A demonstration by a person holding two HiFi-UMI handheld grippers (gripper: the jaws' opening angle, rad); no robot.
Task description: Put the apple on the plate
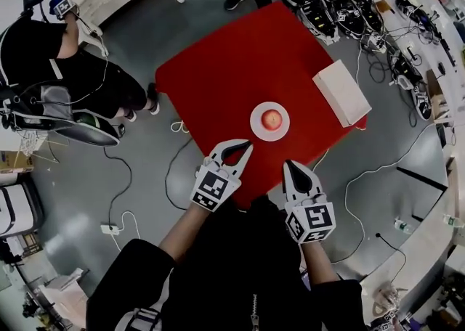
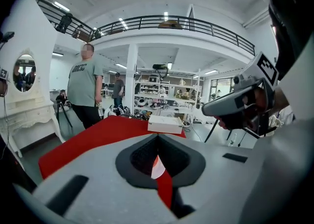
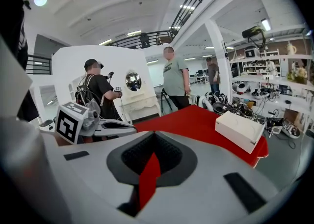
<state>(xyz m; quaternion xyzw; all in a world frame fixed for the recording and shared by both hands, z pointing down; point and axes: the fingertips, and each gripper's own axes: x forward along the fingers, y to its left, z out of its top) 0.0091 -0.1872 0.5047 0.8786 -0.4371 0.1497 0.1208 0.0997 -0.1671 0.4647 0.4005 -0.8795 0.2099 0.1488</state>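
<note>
grey workshop floor with loose cables lies all around a red table [image 1: 218, 83], seen from above in the head view. at the far left a person in dark clothes [image 1: 43, 68] stands well apart from the table. at the near edge of the table is the left hand-held gripper [image 1: 234, 154]. its own view shows the jaws pressed nearly together with nothing between them, and only a thin slit lets a strip of red cloth and a bit of white show through. to the right of it, near the middle of the table, sits the white plate [image 1: 256, 128], and the apple [image 1: 272, 119] already lies on it, about in the centre, so i judge the task is done at this point. the apple looks firm, round and smooth. it should be fairly light, but the shiny skin may slip and too hard a squeeze could bruise it. if it must be taken again, the best hold is across its widest part, one jaw on each side. further right, the right hand-held gripper [image 1: 296, 171] is also clenched and empty, with only red cloth visible in the narrow gap. it hovers at the near table edge, apart from the plate. at the far right a white box [image 1: 341, 92] rests near the table corner.
</note>
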